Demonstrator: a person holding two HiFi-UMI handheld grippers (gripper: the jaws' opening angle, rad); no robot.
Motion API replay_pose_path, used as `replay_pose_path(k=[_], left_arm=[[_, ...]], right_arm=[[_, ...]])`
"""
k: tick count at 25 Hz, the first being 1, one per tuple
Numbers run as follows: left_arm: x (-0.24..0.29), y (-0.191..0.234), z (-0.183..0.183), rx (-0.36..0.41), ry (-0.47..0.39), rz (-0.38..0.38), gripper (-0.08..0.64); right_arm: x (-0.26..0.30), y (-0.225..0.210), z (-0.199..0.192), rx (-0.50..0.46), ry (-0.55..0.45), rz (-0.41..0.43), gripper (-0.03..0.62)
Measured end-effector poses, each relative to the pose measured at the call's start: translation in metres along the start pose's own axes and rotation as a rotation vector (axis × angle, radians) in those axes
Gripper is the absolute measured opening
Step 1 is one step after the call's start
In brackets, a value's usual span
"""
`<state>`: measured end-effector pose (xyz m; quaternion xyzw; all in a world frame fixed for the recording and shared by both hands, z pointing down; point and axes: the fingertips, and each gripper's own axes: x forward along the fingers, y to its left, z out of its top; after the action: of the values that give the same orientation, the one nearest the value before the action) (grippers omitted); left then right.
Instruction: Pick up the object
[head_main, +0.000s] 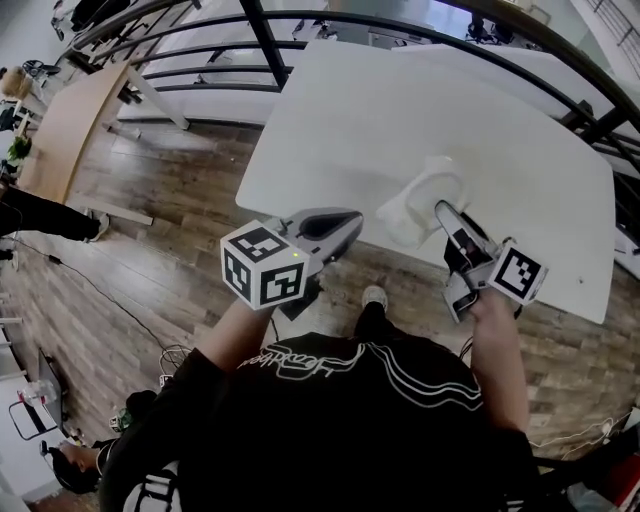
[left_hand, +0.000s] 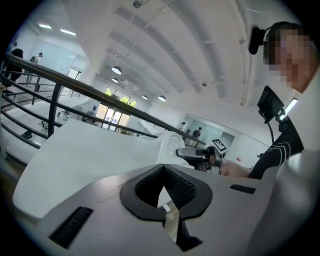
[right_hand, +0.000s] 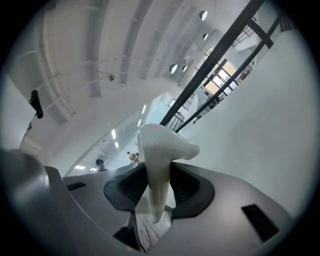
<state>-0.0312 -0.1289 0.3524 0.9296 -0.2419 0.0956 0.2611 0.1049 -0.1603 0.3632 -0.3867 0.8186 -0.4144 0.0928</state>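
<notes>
The object is a white, jug-like piece (head_main: 422, 203) with a flared lip, standing over the near part of the white table (head_main: 420, 110). My right gripper (head_main: 443, 212) is shut on it from the near side. In the right gripper view the white object (right_hand: 159, 165) stands between the two dark pads (right_hand: 186, 186), which press on its narrow lower part. My left gripper (head_main: 338, 228) hangs at the table's front edge, left of the object, shut with nothing in it. From the left gripper view I see the white object (left_hand: 169, 142) and the right gripper (left_hand: 199, 155) beyond my closed jaws.
A black metal railing (head_main: 420, 22) curves behind the table. Wooden floor (head_main: 150, 240) lies to the left and in front, with a light wooden bench (head_main: 70, 125) at far left. The person's shoe (head_main: 374, 297) is just under the table's front edge.
</notes>
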Motion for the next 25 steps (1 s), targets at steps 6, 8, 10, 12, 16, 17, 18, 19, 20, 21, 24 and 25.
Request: replay_pose_path(k=[6,8,10,12,16,17,18,19,20,21,24,25], left_arm=[[-0.034,-0.053,0.003,0.063,-0.044,-0.04,0.006],[-0.047,-0.07,0.001,0.081,-0.061,-0.054,0.006],[-0.054,-0.081,0.001,0.095,-0.067,-0.065,0.008],[-0.057,-0.086,0.006,0.105,-0.067,-0.074,0.006],[-0.065,-0.089,0.024,0.099,-0.074,-0.099,0.006],[-0.07,-0.093,0.025,0.096,-0.077,-0.104,0.008],[-0.076,-0.1,0.022,0.097,-0.082,-0.108,0.008],[-0.083,-0.11,0.014,0.101,-0.085,-0.112,0.006],[-0.09,-0.122,0.005,0.108,-0.088,-0.115,0.006],[-0.096,-0.133,-0.005,0.115,-0.09,-0.119,0.008],[-0.105,-0.151,-0.021,0.122,-0.094,-0.127,0.006],[-0.107,-0.153,-0.022,0.12,-0.096,-0.128,0.006]], right_arm=[[-0.046,0.055,-0.019,-0.063,-0.037,0.038,0.132],[-0.059,0.071,-0.03,-0.095,-0.049,0.044,0.132],[-0.066,0.081,-0.037,-0.102,-0.057,0.052,0.132],[-0.069,0.086,-0.037,-0.098,-0.062,0.062,0.132],[-0.067,0.103,-0.029,-0.122,-0.064,0.078,0.132],[-0.07,0.109,-0.032,-0.129,-0.065,0.078,0.132],[-0.076,0.114,-0.038,-0.139,-0.067,0.076,0.132],[-0.087,0.12,-0.048,-0.149,-0.07,0.074,0.132],[-0.098,0.126,-0.061,-0.157,-0.074,0.073,0.132],[-0.11,0.13,-0.073,-0.163,-0.077,0.073,0.132],[-0.126,0.137,-0.091,-0.17,-0.082,0.078,0.132],[-0.128,0.138,-0.093,-0.17,-0.083,0.079,0.132]])
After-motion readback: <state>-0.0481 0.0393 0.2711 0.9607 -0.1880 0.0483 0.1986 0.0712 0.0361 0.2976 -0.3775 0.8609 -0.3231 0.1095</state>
